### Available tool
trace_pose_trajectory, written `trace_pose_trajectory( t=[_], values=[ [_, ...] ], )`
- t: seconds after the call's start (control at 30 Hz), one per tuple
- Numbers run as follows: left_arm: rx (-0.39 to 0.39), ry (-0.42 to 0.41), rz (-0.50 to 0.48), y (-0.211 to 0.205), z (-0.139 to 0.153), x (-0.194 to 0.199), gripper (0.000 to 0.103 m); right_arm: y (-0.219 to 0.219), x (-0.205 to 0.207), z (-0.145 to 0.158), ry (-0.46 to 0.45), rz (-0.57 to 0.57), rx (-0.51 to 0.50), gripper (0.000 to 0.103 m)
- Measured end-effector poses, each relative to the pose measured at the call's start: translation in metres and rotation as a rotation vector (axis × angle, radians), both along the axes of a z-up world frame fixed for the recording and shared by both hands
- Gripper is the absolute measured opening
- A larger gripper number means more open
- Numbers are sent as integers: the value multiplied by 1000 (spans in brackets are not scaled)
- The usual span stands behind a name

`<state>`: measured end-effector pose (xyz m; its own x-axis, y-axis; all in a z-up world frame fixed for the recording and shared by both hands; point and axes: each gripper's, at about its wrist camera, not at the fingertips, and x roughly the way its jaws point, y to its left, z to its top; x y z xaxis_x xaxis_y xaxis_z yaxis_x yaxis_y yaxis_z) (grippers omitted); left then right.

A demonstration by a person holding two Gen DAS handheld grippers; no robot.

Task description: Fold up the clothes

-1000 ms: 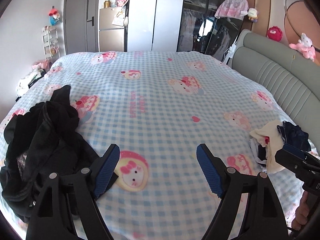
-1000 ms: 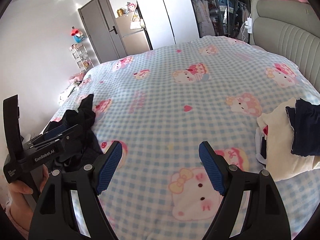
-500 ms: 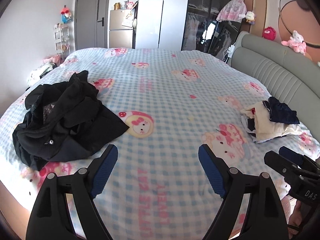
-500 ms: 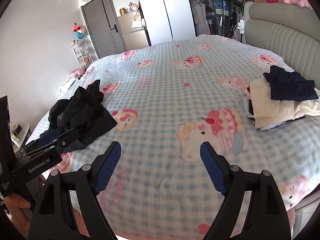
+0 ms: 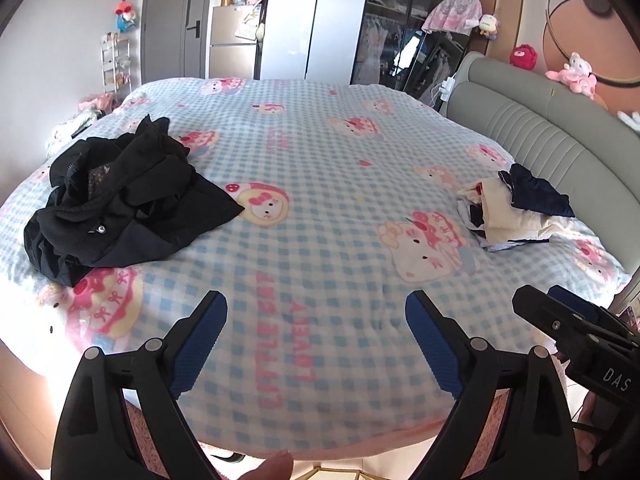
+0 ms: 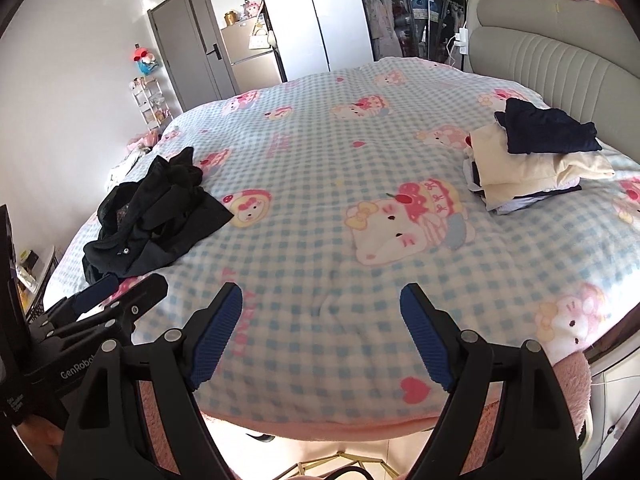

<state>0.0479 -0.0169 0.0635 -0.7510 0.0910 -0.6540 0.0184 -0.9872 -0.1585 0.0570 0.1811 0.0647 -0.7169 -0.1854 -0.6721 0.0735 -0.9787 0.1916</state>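
Observation:
A crumpled heap of black clothes (image 5: 120, 200) (image 6: 156, 216) lies on the left side of the bed. A stack of folded garments (image 5: 516, 208) (image 6: 536, 168), cream below and dark navy on top, rests on the right side near the headboard. My left gripper (image 5: 316, 340) hangs open over the bed's near edge, holding nothing. My right gripper (image 6: 320, 332) is likewise open and empty above the near edge. Each gripper shows at the margin of the other's view.
The bed (image 5: 320, 160) wears a blue-checked cartoon-cat blanket (image 6: 360, 280). A grey padded headboard (image 5: 560, 148) runs along the right. Wardrobes (image 5: 296, 20), a fridge and a door stand beyond the far side. Floor shows below the near edge.
Both grippers have drawn back from over the bed toward its near edge, so the whole bed and both clothes piles now show. Both stay open.

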Motion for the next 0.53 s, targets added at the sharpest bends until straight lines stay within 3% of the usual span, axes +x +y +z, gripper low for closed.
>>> trace_pose_trajectory(
  t=[0.53],
  values=[
    [12, -14, -17, 7, -7, 0, 93, 10, -10, -14, -65, -44, 12, 85]
  ],
)
